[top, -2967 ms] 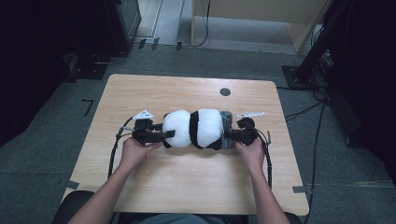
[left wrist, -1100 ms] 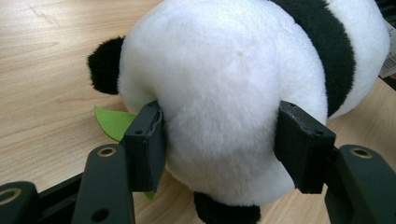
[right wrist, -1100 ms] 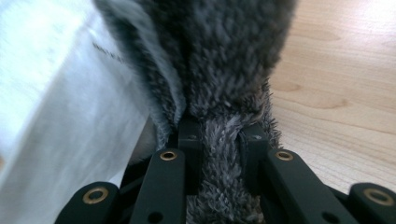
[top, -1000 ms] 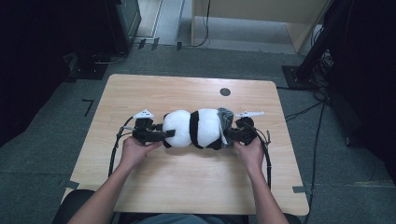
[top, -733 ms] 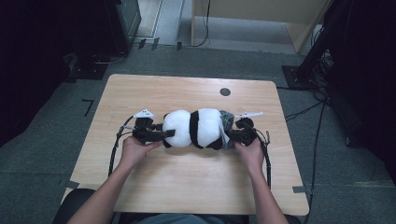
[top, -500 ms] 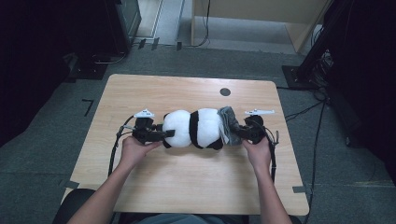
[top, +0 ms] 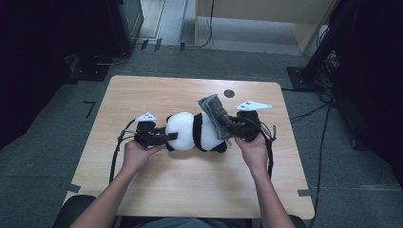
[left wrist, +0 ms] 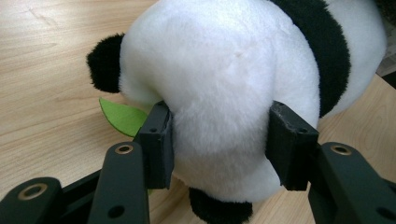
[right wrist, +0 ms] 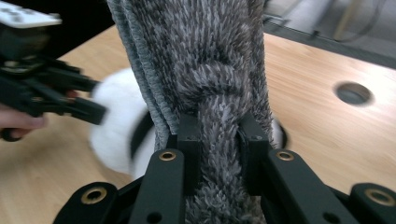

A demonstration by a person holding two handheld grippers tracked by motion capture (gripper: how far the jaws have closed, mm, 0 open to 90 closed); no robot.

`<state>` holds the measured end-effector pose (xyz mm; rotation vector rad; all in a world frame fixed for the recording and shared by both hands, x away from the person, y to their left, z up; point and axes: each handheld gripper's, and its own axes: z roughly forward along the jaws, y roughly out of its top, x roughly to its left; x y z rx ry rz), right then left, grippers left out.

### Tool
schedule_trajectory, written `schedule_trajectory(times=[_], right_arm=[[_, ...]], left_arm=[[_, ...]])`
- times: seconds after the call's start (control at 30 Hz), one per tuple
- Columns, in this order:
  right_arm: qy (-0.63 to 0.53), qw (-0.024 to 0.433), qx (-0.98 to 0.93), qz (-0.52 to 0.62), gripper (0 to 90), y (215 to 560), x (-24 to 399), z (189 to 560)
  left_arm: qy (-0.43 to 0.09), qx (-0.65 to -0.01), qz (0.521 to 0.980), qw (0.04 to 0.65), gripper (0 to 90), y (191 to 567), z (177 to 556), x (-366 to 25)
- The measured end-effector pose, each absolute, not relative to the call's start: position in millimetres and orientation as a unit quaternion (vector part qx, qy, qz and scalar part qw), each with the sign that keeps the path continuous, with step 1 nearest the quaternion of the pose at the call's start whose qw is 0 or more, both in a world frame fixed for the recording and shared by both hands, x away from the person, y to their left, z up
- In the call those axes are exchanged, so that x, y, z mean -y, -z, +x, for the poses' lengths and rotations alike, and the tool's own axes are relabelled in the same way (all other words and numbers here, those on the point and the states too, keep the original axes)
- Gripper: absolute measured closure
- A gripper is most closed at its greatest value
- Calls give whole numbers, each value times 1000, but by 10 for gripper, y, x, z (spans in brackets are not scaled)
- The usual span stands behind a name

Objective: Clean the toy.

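Two grippers are working on one plush panda (top: 192, 131), which is lying on its side near the middle of the bench (top: 157, 90). The left gripper (top: 167, 137) is holding the white head end: its jaws have just been closing, and the left gripper view is showing both pads (left wrist: 158, 142) pressing into the fur, with a green felt leaf (left wrist: 122, 116) lying on the bench beside them. The right gripper (top: 228, 127) is clamping a grey fuzzy scarf (top: 215, 114); in the right gripper view the jaws are standing close together on a knotted fold (right wrist: 215, 88) of that fabric. The step in hand appears to be pulling the scarf off the toy while the head end is being pinned in place. Compared with the picture from a second earlier, the right gripper is now sitting higher and a little farther toward the right edge, and the scarf, then lying flat against the toy's body, is now standing up as a raised flap above it; the panda and the left hand (top: 138, 153) are showing no shift. The next move probably calls for a continued upward and outward pull on the right, with the left grip remaining firm so the toy is not dragged along.
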<state>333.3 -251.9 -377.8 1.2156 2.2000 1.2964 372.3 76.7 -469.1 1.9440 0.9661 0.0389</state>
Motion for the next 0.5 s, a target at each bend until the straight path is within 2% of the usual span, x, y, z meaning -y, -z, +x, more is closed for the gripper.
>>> schedule_trajectory(times=[0.23, 0.5], right_arm=[[-445, 134, -798, 385, 762, 3834, 2064, 3396], [-407, 127, -825, 370, 760, 4197, 1743, 3491]], left_arm=[[-17, -397, 790, 468, 490, 4686, 3716, -758], [-19, -401, 789, 465, 497, 4695, 3719, -755]])
